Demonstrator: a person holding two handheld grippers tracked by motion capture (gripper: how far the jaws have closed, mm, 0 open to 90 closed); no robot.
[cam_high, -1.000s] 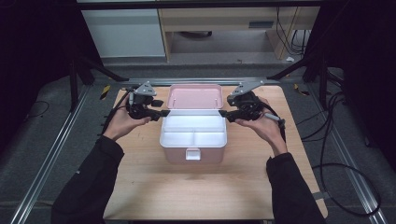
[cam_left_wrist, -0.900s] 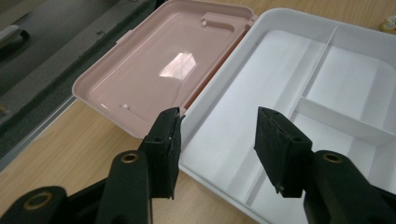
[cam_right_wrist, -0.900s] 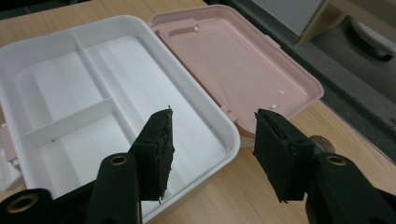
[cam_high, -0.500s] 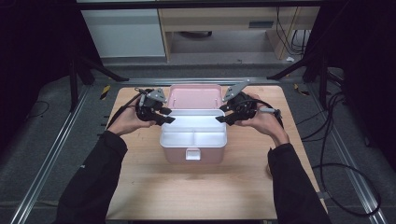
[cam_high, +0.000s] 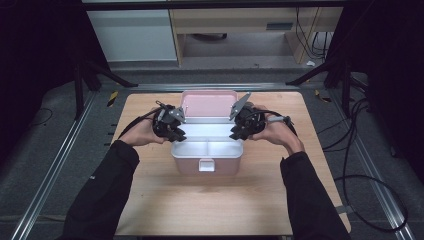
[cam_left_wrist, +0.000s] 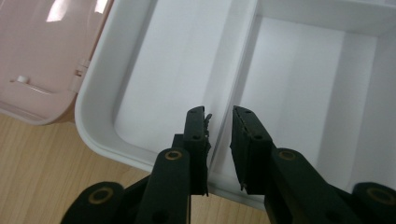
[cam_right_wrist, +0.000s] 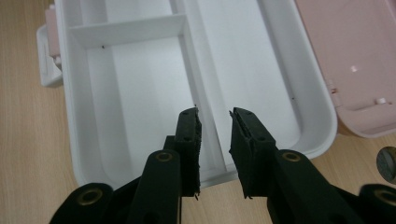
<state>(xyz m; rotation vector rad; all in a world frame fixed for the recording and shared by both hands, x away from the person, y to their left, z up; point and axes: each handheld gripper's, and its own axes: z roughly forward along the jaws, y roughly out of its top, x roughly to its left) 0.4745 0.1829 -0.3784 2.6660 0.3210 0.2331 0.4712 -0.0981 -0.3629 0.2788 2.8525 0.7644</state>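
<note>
Pink box (cam_high: 207, 165) with white tray (cam_high: 207, 148), centred on the table (cam_high: 210, 210), lid (cam_high: 208, 103) open toward the far edge. Left gripper (cam_high: 176, 134) and right gripper (cam_high: 236, 132), jaws just closing, straddle the tray's divider (cam_left_wrist: 233, 84); pad contact indiscernible.

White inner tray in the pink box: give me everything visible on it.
The white inner tray looks like smooth moulded plastic with a rounded rim, seated in the pink box, whose lid lies open behind. Dividers split it into empty compartments. Left claw and right claw each straddle a long divider wall at opposite ends; both have been closing, with gaps still showing beside the pads.
</note>
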